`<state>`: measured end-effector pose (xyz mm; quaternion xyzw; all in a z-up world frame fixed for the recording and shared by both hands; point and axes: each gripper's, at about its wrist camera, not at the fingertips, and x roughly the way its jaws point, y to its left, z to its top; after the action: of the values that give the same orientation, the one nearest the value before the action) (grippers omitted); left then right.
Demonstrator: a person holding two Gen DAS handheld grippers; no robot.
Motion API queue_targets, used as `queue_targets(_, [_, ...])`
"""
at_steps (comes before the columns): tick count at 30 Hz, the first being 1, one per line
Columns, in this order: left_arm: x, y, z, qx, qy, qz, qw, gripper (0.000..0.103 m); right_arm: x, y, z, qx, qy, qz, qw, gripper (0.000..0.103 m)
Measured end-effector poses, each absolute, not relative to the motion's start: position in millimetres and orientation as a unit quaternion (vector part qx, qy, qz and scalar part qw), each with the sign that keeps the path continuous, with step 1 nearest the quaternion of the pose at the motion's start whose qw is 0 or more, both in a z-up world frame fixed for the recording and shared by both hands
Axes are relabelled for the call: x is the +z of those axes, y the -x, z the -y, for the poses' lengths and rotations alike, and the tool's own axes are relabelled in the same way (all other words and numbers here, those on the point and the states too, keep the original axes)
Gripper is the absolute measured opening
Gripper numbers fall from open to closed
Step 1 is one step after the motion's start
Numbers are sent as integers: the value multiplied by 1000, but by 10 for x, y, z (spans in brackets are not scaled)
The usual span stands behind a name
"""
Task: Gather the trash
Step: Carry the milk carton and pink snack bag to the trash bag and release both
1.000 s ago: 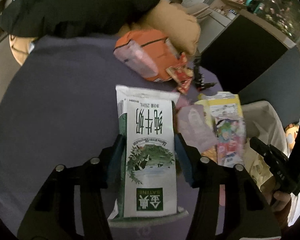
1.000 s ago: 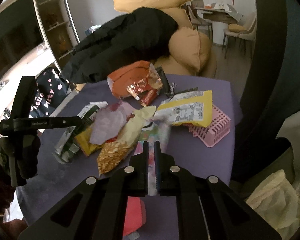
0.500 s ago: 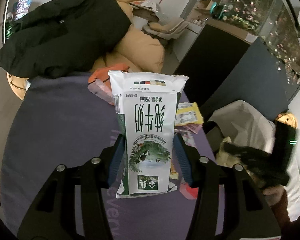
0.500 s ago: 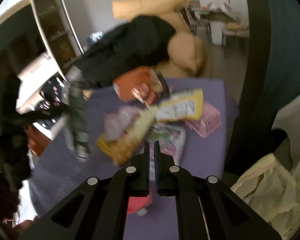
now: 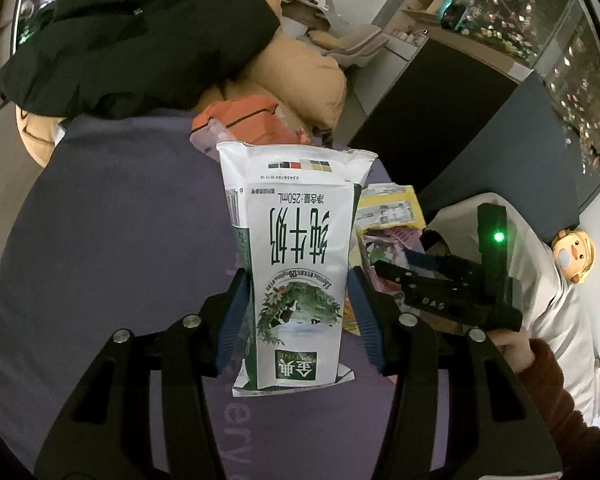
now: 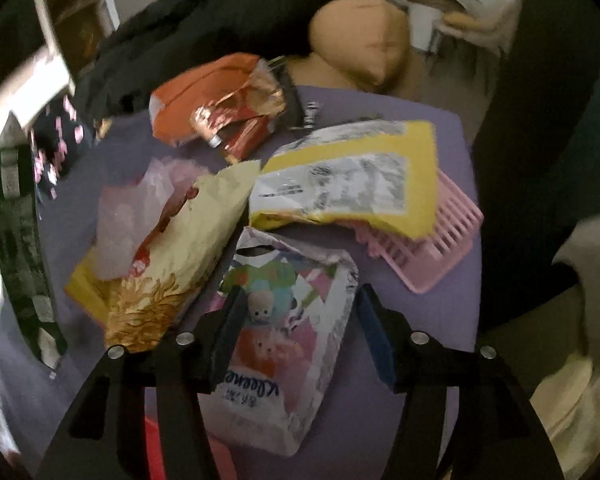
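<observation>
My left gripper (image 5: 300, 320) is shut on a white and green milk carton (image 5: 300, 264), which hangs upside down above the purple table (image 5: 120, 240). My right gripper (image 6: 300, 320) points down over a heap of wrappers. Its jaws are opening and stand wide, one on each side of a cartoon-printed tissue pack (image 6: 296, 360) that lies on the table, pads not pressing on it. Around the pack lie a cream and gold snack bag (image 6: 172, 264), a yellow packet (image 6: 348, 176) and an orange bag (image 6: 204, 96). The right wrist view is blurred.
A pink slatted basket (image 6: 440, 240) lies under the yellow packet. A pale bag (image 5: 548, 280) hangs open off the table's right side. Tan cushions (image 5: 300, 76) and a black coat (image 5: 132, 32) lie behind the table, with a dark cabinet (image 5: 440, 120) at the right.
The left gripper has lifted the milk carton off the table. The right gripper, shut a second ago, has opened wide and dropped close over the tissue pack.
</observation>
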<state>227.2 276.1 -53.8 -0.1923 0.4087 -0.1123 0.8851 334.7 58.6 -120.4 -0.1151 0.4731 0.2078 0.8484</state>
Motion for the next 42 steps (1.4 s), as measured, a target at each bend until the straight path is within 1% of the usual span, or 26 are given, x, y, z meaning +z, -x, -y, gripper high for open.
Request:
queue_targets(1, [-556,-2267,-2765,-112,194,-410,884,48,-1209,-3339,-627,206,129,-471,848,55])
queue_targets(2, [-573,-2265,-2769,-112,195,-410,884,48,-1200,-3317,-655,206,139,-469,847,51])
queue_targets(3, [-580,-2260,-2776,-112,197,-410,883,48,-1193,-3313,-660,211,139,-468,847,37])
queue_targets(4, [-579,-2253,-2777,-112,198,-410,883,48,-1178,-3295,-653,214,141,-467,846,27])
queue_targets(5, [-565,-2244,-2780,-110,198,-410,884,48,-1168,-3287,-643,215,140,-469,845,7])
queue_targets(6, [-544,-2236,-2785,-109,199,-408,884,48,-1148,-3258,-611,227,127,-475,840,5])
queue_targets(9, [-402,-2199,-2756,-109,194,-395,891,48,-970,-3117,-495,236,115,-451,853,5])
queue_targets(13, [-175,-2148,-2635,-114,181,-374,902,48,-510,-2797,-248,242,96,-392,882,4])
queue_targets(18, [121,-2116,-2264,-134,157,-349,914,48,36,-2385,121,219,97,-312,919,4])
queue_targets(24, [387,-2093,-1640,-182,124,-328,919,48,408,-2023,623,183,93,-250,946,4])
queue_targets(32, [490,-2065,-776,-247,105,-311,912,48,511,-1625,1440,131,65,-224,964,4])
queue_targets(42, [144,-2111,145,-294,84,-299,904,48,333,-1487,2087,73,30,-220,972,4])
